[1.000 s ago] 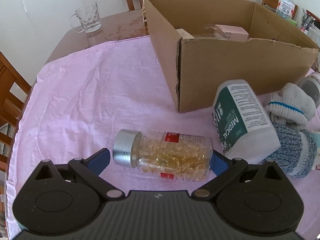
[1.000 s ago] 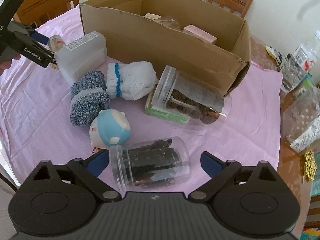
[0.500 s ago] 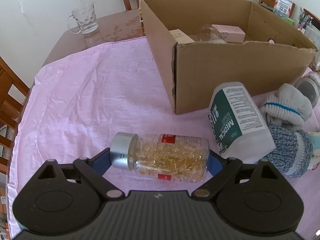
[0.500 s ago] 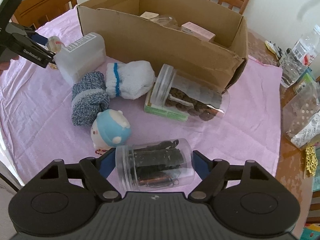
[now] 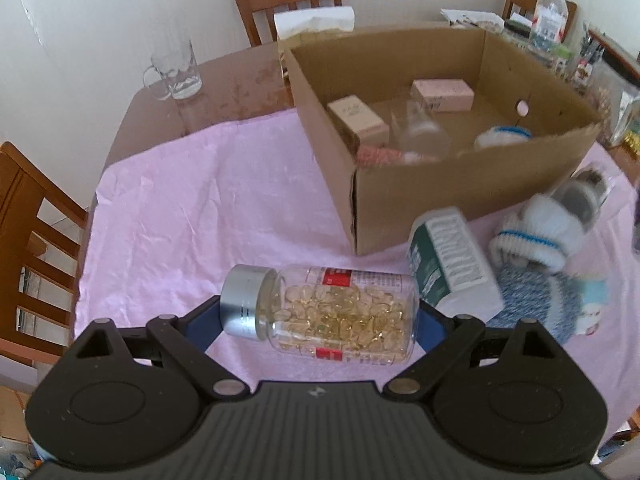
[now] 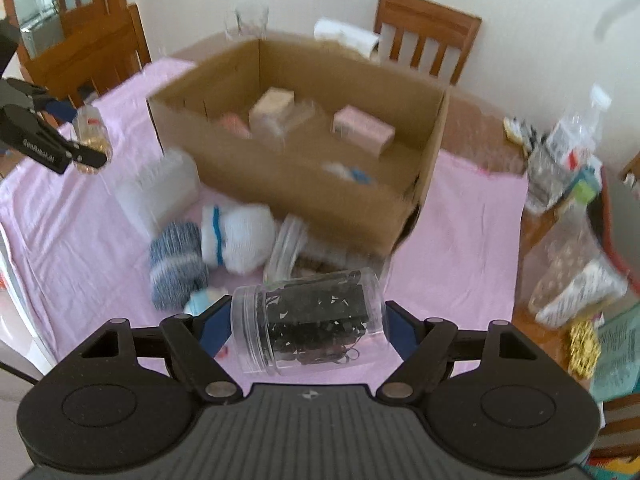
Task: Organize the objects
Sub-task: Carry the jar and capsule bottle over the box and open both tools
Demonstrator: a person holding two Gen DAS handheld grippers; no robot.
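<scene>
My left gripper [image 5: 320, 316] is shut on a clear capsule bottle [image 5: 332, 312] with a silver cap, held sideways above the pink cloth. My right gripper [image 6: 308, 326] is shut on a clear jar of black clips [image 6: 312, 328], also lifted and lying sideways. The open cardboard box [image 5: 460, 184] [image 6: 304, 184] stands ahead of both, with small cartons, a glass and a sock inside. In the right wrist view the left gripper [image 6: 86, 146] shows at the far left with its bottle [image 6: 92, 136].
On the cloth [image 5: 192, 208] beside the box lie a white medical bottle [image 5: 448, 256], a white sock roll [image 6: 236, 236], a blue sock roll [image 6: 176, 264], a small doll [image 5: 592, 304] and a clear jar [image 6: 292, 248]. A glass mug [image 5: 172, 72], chairs and table clutter [image 6: 568, 160] surround.
Both grippers closed on their containers and lifted them off the cloth. The views now look down into the box from higher up.
</scene>
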